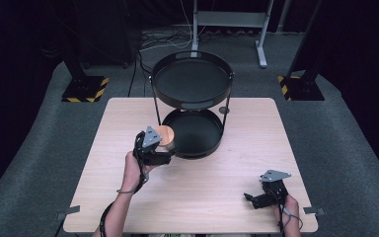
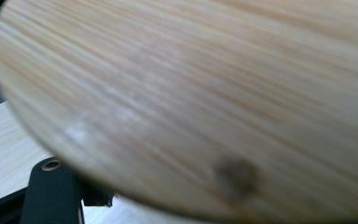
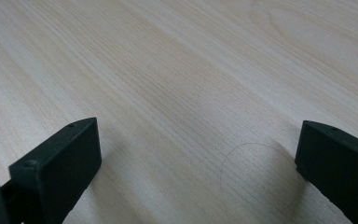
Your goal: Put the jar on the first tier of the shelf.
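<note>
Wooden disc [image 2: 205, 93] clamped in left tongs [image 1: 164, 144] at tray [image 1: 197, 148] rim, right tongs [image 1: 250, 198] apart

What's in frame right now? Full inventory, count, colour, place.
wooden disc: 1, light brown, round, held in the left gripper at the left edge of the stand's lower tray
two-tier tray stand: 1, black, far middle of the table
table: 1, pale wood, centre
hazard-striped bases: 2, black and yellow, on the floor behind the table
left gripper: 1, black, shut on the wooden disc
right gripper: 1, black, jaws open, low over the table's near right
forearms: 2, near edge
</note>
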The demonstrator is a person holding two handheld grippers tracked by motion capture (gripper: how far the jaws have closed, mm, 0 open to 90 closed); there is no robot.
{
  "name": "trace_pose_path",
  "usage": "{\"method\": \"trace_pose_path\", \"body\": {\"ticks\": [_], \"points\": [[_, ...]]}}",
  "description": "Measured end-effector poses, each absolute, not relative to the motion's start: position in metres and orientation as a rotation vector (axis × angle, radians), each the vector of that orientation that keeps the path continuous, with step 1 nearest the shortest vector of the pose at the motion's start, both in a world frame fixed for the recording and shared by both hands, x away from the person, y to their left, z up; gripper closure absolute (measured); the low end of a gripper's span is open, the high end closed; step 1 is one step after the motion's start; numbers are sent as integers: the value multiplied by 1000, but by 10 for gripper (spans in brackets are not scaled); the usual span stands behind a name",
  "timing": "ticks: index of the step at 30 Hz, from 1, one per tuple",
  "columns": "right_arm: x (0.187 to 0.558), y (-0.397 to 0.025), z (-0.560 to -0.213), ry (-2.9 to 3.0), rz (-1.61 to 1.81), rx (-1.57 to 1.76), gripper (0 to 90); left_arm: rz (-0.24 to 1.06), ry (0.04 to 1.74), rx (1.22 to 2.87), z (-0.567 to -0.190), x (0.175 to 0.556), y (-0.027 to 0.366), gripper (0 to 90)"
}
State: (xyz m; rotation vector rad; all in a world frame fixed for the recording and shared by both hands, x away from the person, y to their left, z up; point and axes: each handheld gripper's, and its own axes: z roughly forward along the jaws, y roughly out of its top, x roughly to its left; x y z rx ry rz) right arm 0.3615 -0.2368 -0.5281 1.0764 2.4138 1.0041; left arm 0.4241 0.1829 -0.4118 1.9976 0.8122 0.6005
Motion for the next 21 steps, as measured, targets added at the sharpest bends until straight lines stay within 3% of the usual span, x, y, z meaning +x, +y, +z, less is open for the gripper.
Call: {"method": "trace_pose_path", "body": {"ticks": [21], "points": [[362, -237, -528, 2414, 1004, 1076, 0, 583, 814, 1999, -410, 449, 169, 254]]}}
